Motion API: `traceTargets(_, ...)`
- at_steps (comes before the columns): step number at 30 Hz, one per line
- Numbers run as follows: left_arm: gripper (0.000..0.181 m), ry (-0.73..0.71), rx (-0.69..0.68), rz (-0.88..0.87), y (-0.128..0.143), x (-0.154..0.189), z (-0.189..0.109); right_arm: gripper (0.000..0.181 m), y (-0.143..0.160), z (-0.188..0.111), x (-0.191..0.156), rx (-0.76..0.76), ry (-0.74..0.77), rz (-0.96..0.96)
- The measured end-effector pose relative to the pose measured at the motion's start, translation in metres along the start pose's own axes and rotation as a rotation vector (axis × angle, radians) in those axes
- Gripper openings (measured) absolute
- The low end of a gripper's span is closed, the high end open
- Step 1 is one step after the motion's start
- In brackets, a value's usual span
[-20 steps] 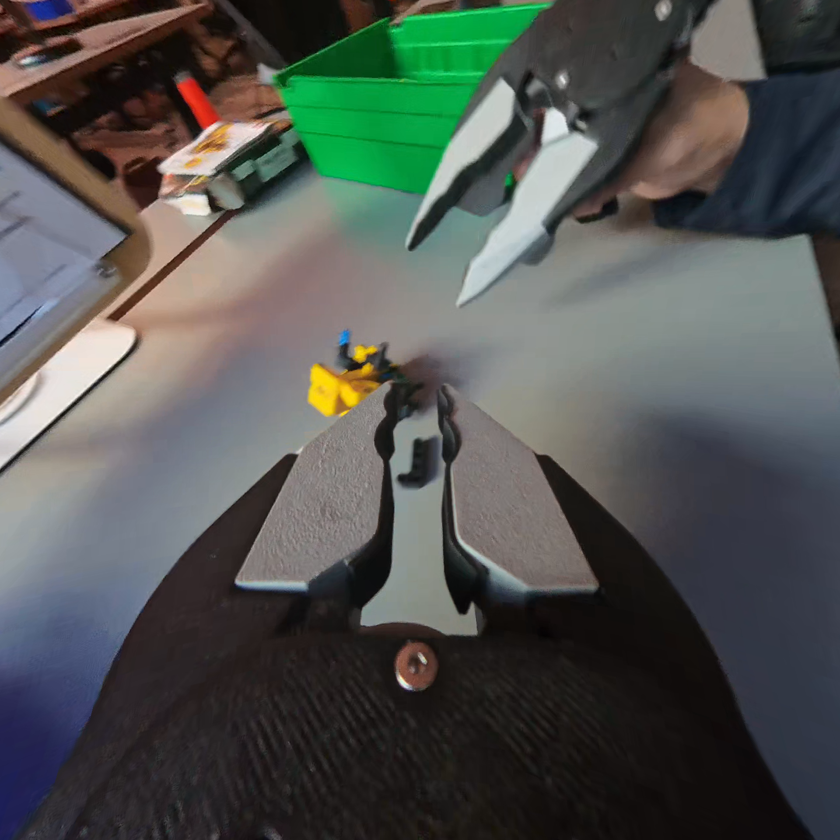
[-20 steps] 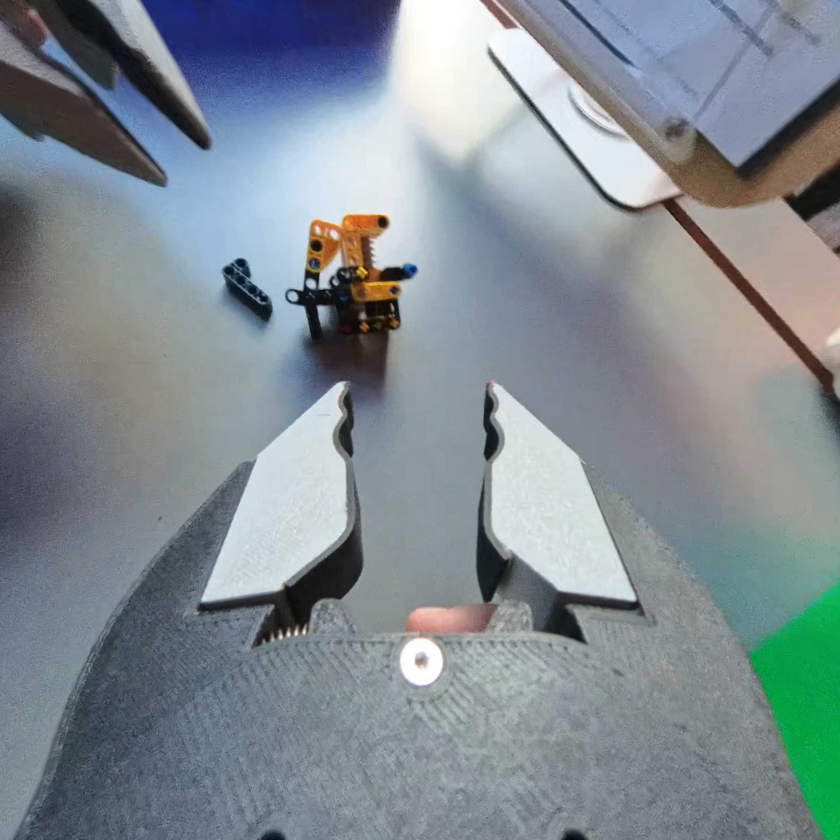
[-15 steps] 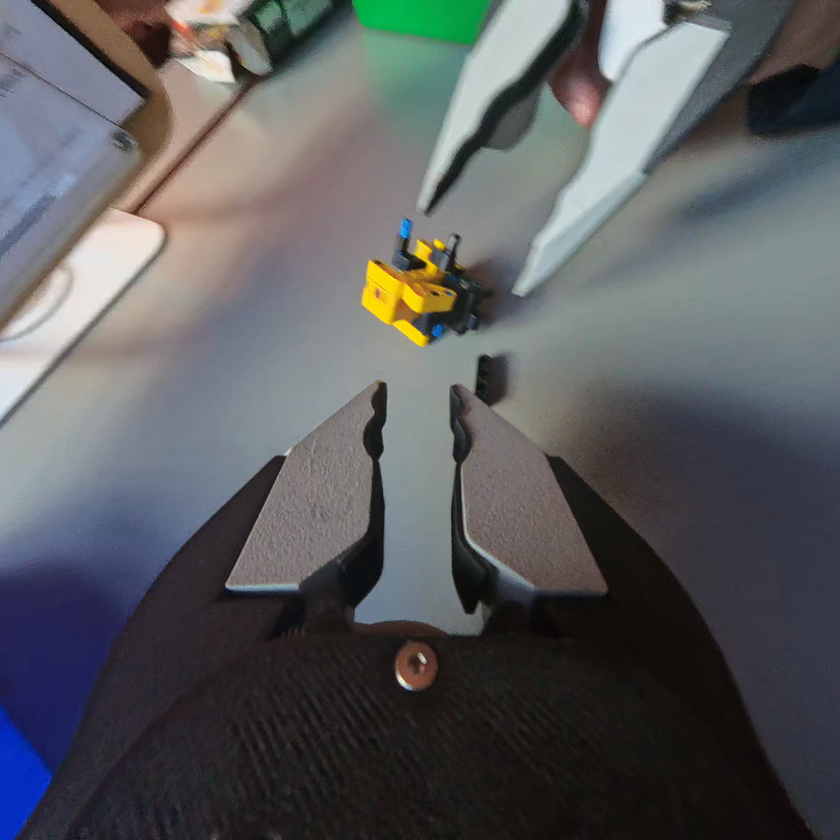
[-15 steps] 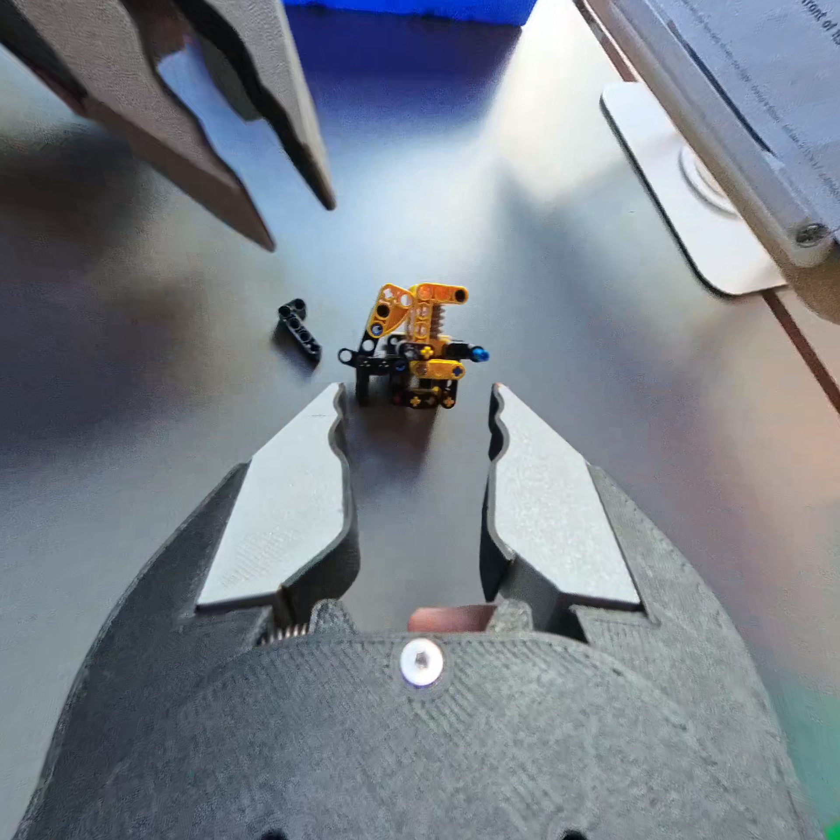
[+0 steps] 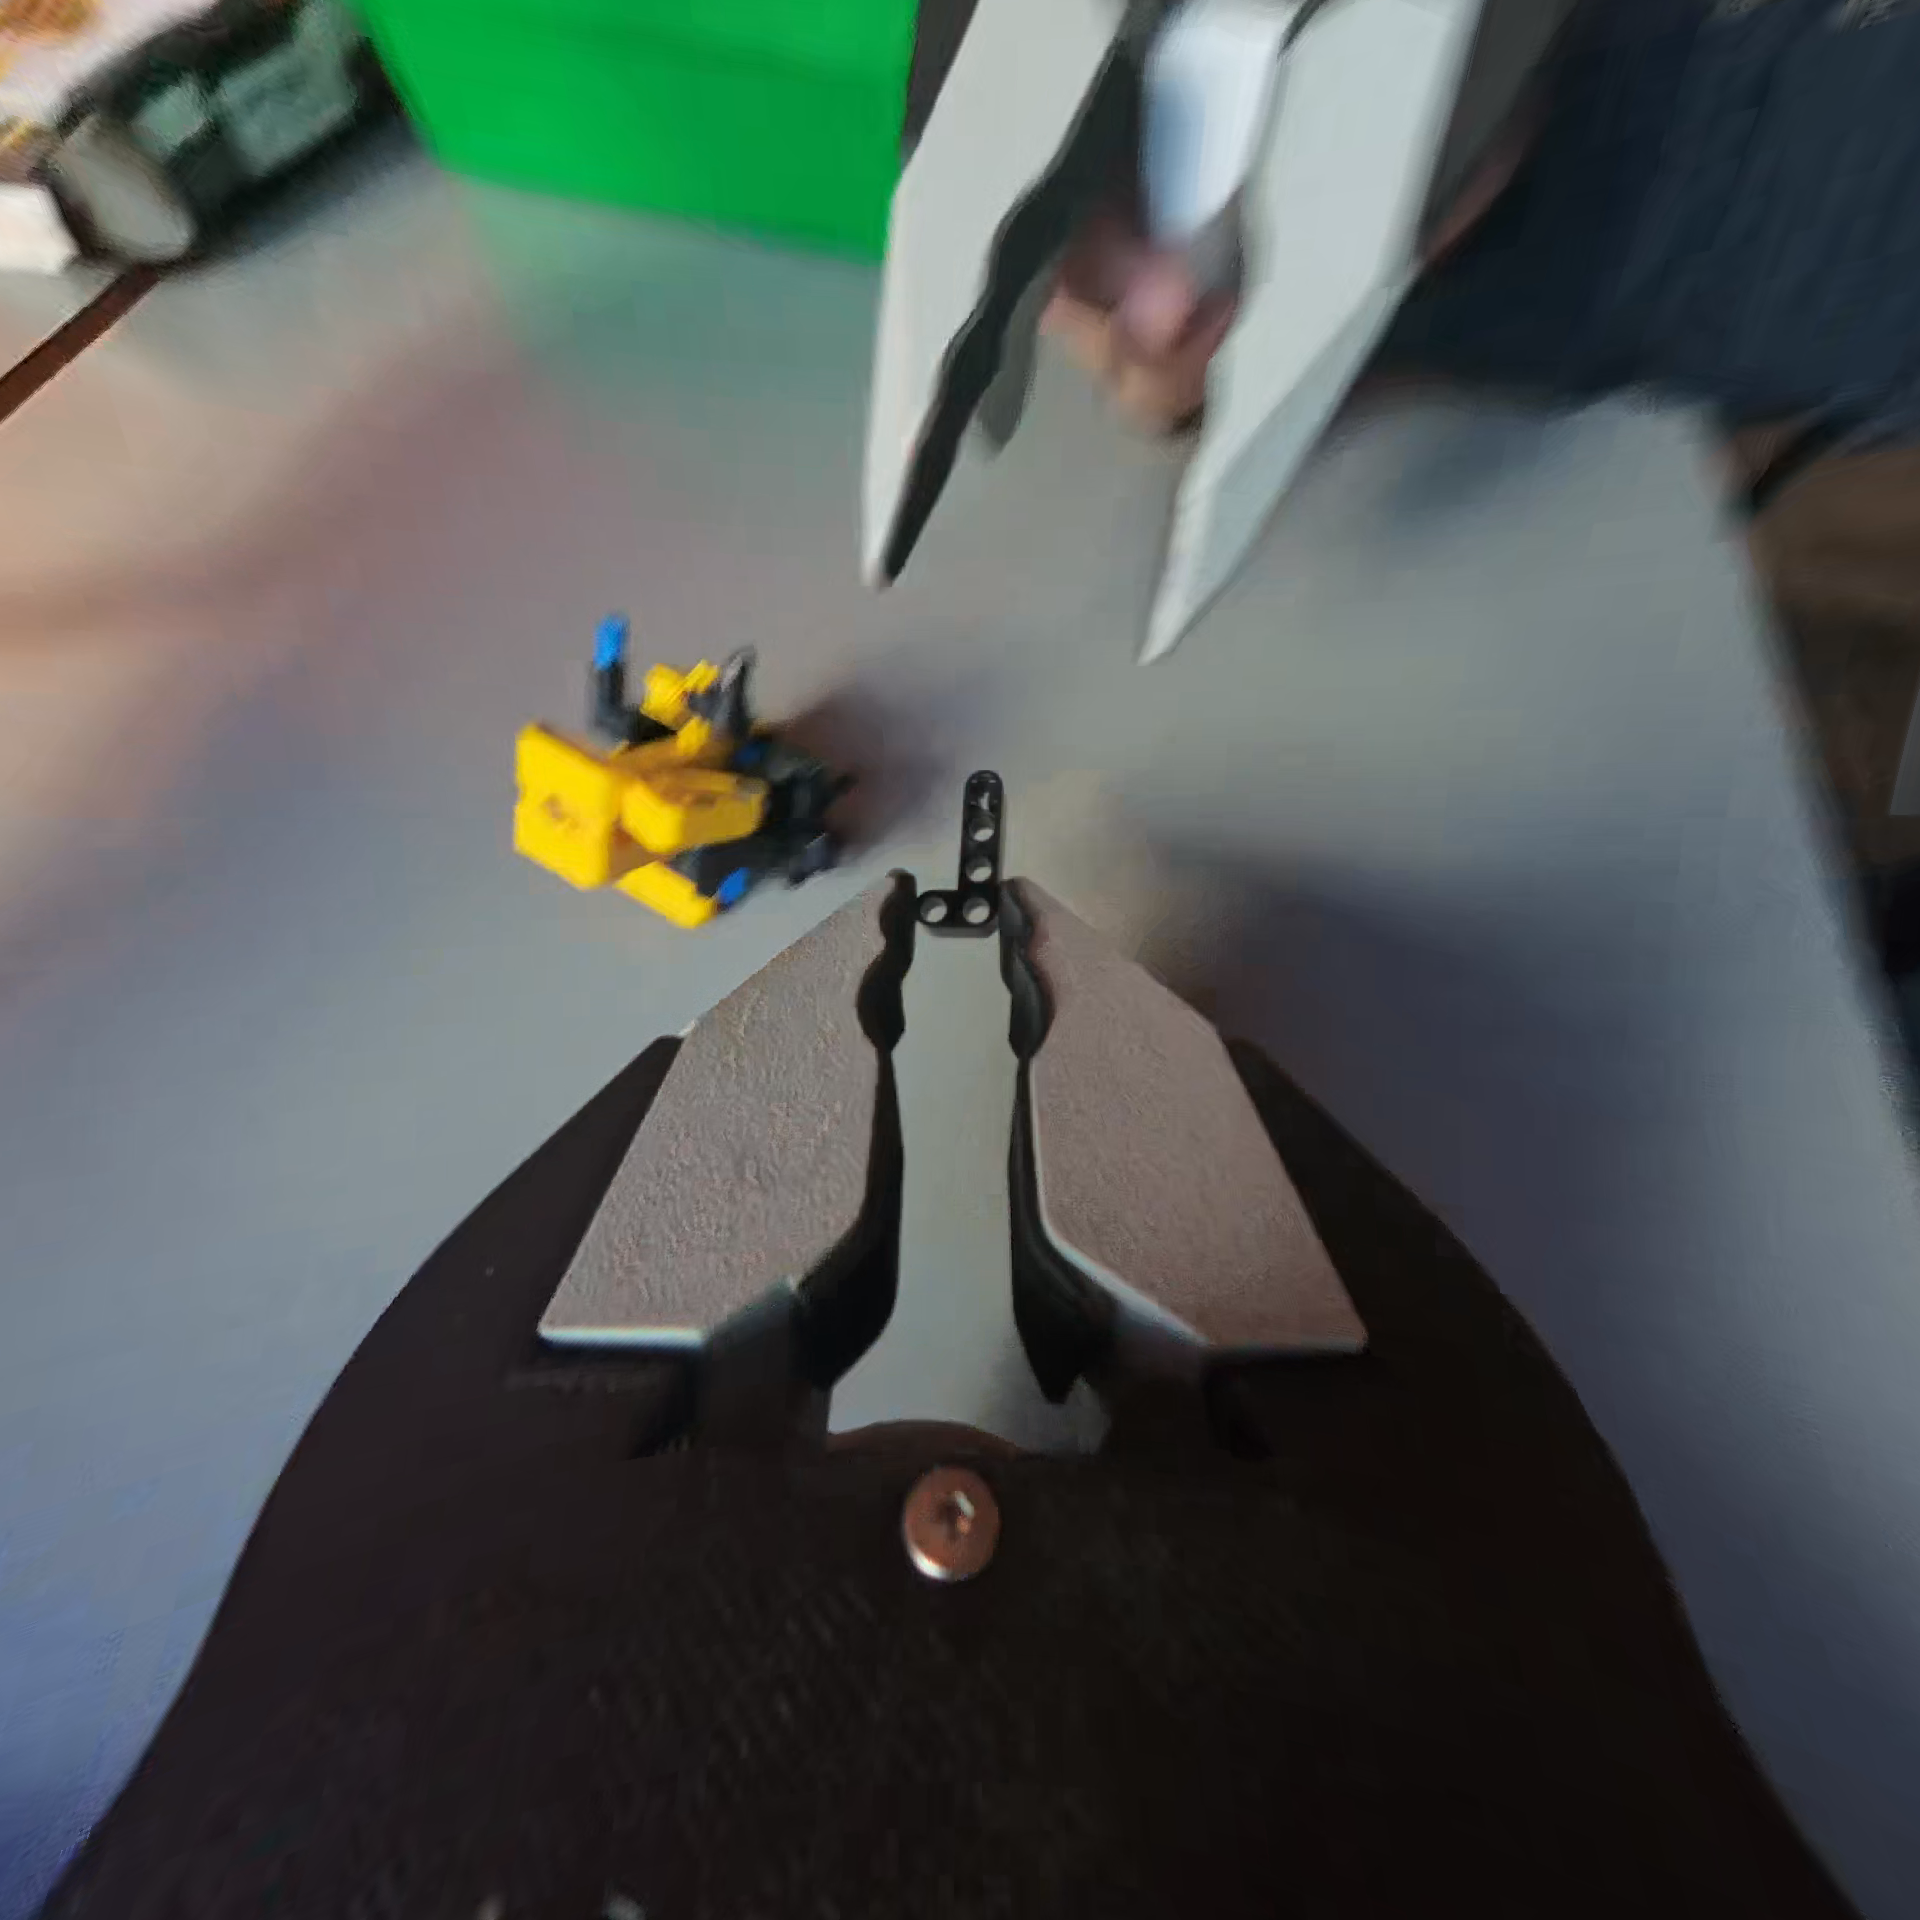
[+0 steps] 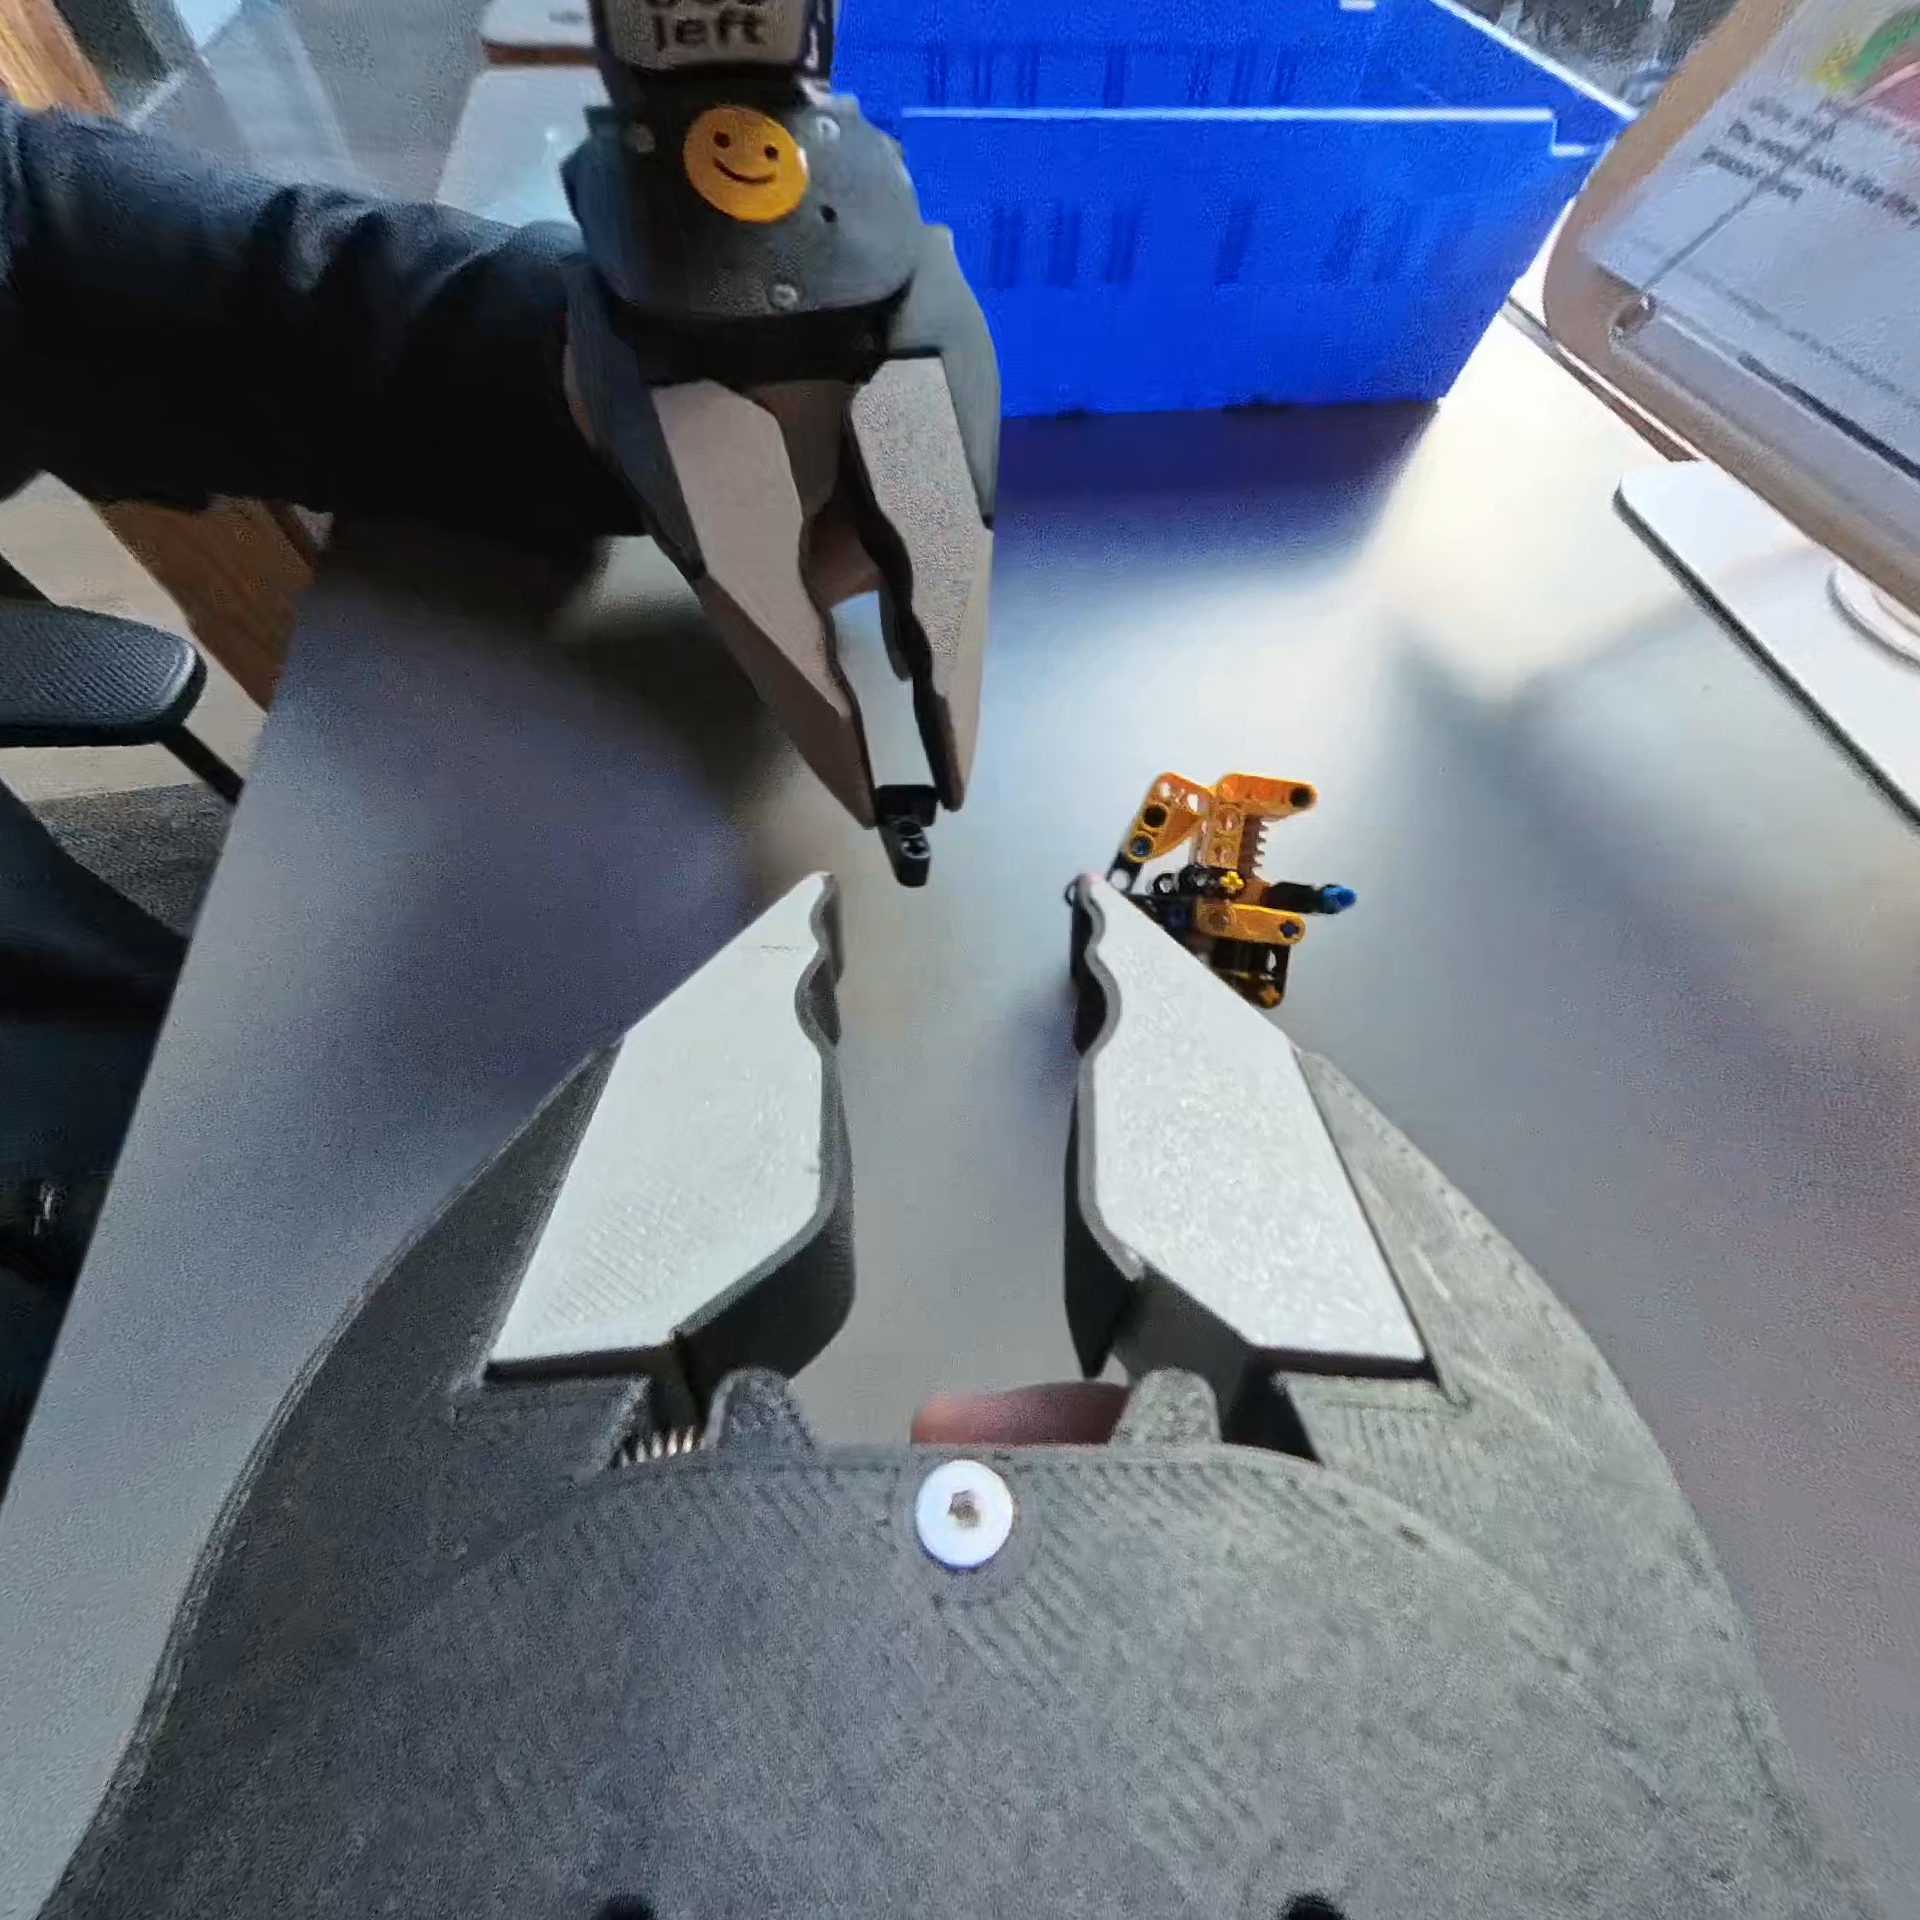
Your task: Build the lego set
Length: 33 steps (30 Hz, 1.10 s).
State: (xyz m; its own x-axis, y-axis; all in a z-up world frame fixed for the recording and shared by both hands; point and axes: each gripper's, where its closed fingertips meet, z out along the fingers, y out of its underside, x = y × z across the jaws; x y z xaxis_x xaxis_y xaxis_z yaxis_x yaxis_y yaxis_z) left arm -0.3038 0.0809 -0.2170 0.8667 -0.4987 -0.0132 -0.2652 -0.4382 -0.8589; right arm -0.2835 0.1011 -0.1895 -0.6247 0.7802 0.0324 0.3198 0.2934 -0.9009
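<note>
A small yellow and black lego assembly [image 5: 665, 810] stands on the grey table [image 5: 260, 1039]; in the right wrist view it [image 6: 1236, 883] sits just beyond my right finger's tip. My left gripper [image 5: 961, 914] is shut on a black L-shaped beam [image 5: 977, 862], which sticks out past its tips to the right of the assembly. The right wrist view shows the left gripper [image 6: 904, 810] from the front, pinching the beam [image 6: 904, 836]. My right gripper [image 6: 951, 904] is open and empty, facing the left one; it shows blurred in the left wrist view [image 5: 1018, 613].
A green bin [image 5: 644, 114] stands behind the right gripper. A blue bin [image 6: 1195, 239] stands behind the left gripper. A monitor [image 6: 1766, 312] on a flat base [image 6: 1766, 582] is at the right. The table edge and a chair [image 6: 94, 675] are at the left. The monitor [image 6: 1766, 312] is about equally far from each gripper, around 30 cm.
My left gripper has moved onto the black beam that lay on the table and shut on it. My right gripper has shifted, so the assembly now lies by its right finger.
</note>
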Motion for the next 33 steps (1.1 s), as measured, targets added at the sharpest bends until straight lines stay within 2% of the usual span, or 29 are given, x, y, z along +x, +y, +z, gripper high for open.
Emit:
traceTargets(1, 0.012, 0.053, 0.058, -0.021, -0.009, 0.010, -0.005, 0.033, -0.005, 0.000, -0.005, 0.022, -0.009, -0.023)
traceTargets(3, 0.012, 0.066, 0.070, -0.056, -0.014, 0.014, -0.005, 0.027, -0.011, 0.001, -0.021, 0.040, -0.049, -0.102)
traceTargets(6, 0.012, 0.143, 0.114, -0.078, -0.023, 0.029, 0.000, 0.026, -0.006, 0.006, -0.028, -0.011, -0.031, -0.168)
traceTargets(8, 0.012, 0.134, 0.114, -0.059, -0.025, 0.030, 0.002, 0.013, -0.002, 0.008, -0.032, -0.033, -0.050, -0.168)
traceTargets(14, 0.012, 0.178, 0.133, -0.034, -0.027, 0.041, 0.002, 0.007, 0.004, 0.009, -0.039, -0.066, -0.097, -0.202)
traceTargets(16, 0.018, 0.176, 0.190, -0.065, -0.035, 0.040, 0.000, 0.006, 0.000, 0.000, -0.030, -0.069, -0.040, -0.239)
traceTargets(18, 0.025, 0.154, 0.208, -0.090, -0.038, 0.033, -0.003, 0.006, -0.009, -0.023, 0.002, -0.070, 0.158, -0.288)
traceTargets(19, 0.029, 0.126, 0.212, -0.102, -0.038, 0.028, -0.004, 0.006, -0.018, -0.045, 0.031, -0.060, 0.332, -0.298)
traceTargets(21, 0.027, 0.088, 0.175, -0.137, -0.028, 0.019, -0.003, 0.006, -0.028, -0.123, 0.101, -0.054, 0.812, -0.260)
traceTargets(23, 0.026, 0.073, 0.099, -0.175, -0.015, 0.014, 0.001, 0.006, -0.005, -0.212, 0.147, -0.135, 1.194, -0.118)
traceTargets(24, 0.026, 0.080, 0.088, -0.188, -0.014, 0.014, 0.002, 0.011, 0.022, -0.245, 0.161, -0.214, 1.292, 0.016)
traceTargets(25, 0.026, 0.080, 0.087, -0.195, -0.013, 0.014, 0.003, 0.027, 0.056, -0.266, 0.169, -0.312, 1.326, 0.177)
traceTargets(26, 0.025, 0.080, 0.086, -0.198, -0.013, 0.014, 0.003, 0.040, 0.087, -0.279, 0.173, -0.400, 1.324, 0.328)
traceTargets(27, 0.025, 0.082, 0.082, -0.199, -0.013, 0.015, 0.003, 0.042, 0.108, -0.286, 0.175, -0.447, 1.306, 0.438)
traceTargets(28, 0.024, 0.083, 0.074, -0.200, -0.012, 0.016, 0.004, 0.047, 0.116, -0.285, 0.176, -0.438, 1.273, 0.496)
traceTargets(29, 0.024, 0.084, 0.067, -0.197, -0.011, 0.017, 0.005, 0.056, 0.110, -0.277, 0.178, -0.364, 1.225, 0.507)
traceTargets(31, 0.024, 0.083, 0.053, -0.186, -0.010, 0.019, 0.006, 0.057, 0.063, -0.250, 0.174, -0.108, 1.103, 0.422)
traceTargets(33, 0.024, 0.048, 0.045, -0.187, -0.008, 0.014, 0.006, 0.052, 0.007, -0.209, 0.151, 0.112, 0.919, 0.294)
